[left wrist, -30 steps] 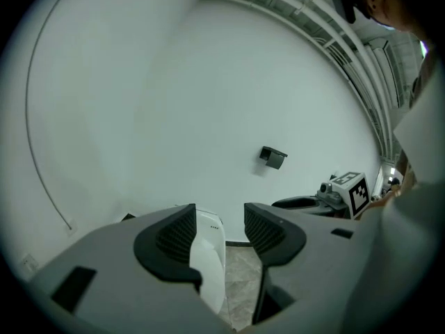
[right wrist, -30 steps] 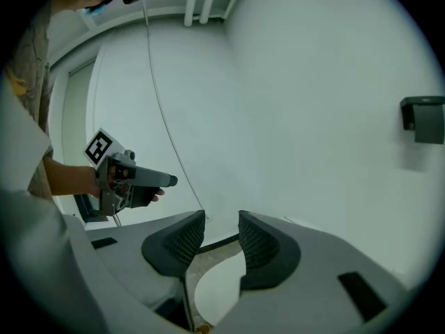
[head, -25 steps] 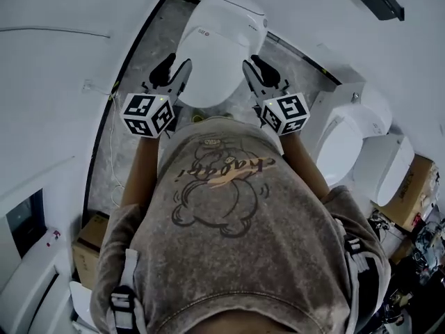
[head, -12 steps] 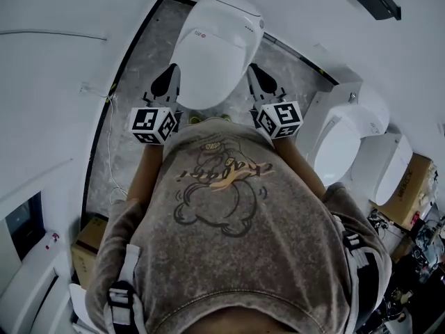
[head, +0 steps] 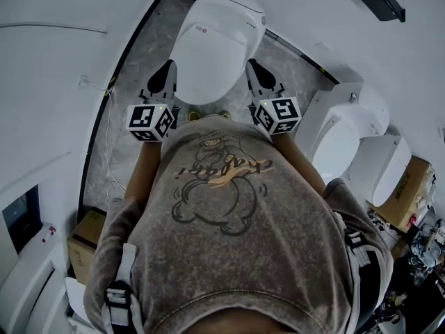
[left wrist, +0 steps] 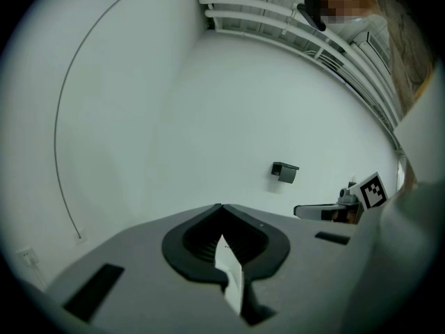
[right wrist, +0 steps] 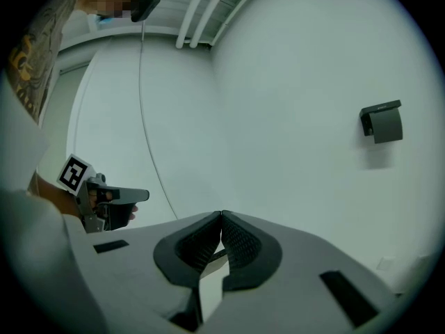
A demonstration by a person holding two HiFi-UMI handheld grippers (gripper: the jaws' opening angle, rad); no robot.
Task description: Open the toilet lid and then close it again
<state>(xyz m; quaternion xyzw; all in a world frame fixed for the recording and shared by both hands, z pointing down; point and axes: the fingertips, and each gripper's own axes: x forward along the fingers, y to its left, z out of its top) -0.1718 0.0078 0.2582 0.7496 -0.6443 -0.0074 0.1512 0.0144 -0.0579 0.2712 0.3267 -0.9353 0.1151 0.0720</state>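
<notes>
The white toilet with its lid [head: 212, 51] down stands straight ahead on the grey floor in the head view. My left gripper [head: 167, 73] lies beside the lid's left flank and my right gripper [head: 253, 68] beside its right flank, both pointing toward the wall. I cannot tell whether either touches the lid. In the left gripper view the left gripper [left wrist: 222, 206] has its tips together with nothing held. The right gripper [right wrist: 221, 214] looks the same in its own view. Each view also shows the other gripper off to the side.
Two more white toilets [head: 345, 136] stand at the right, with a cardboard box [head: 410, 186] beyond them. Another box [head: 87, 239] sits on the floor at the left, near a cable [head: 109, 141] along the wall. A dark holder [right wrist: 382, 124] hangs on the wall ahead.
Both grippers stood open around the lid's front a second ago; their jaws have closed. They sit slightly lower beside the toilet, the right one more than the left.
</notes>
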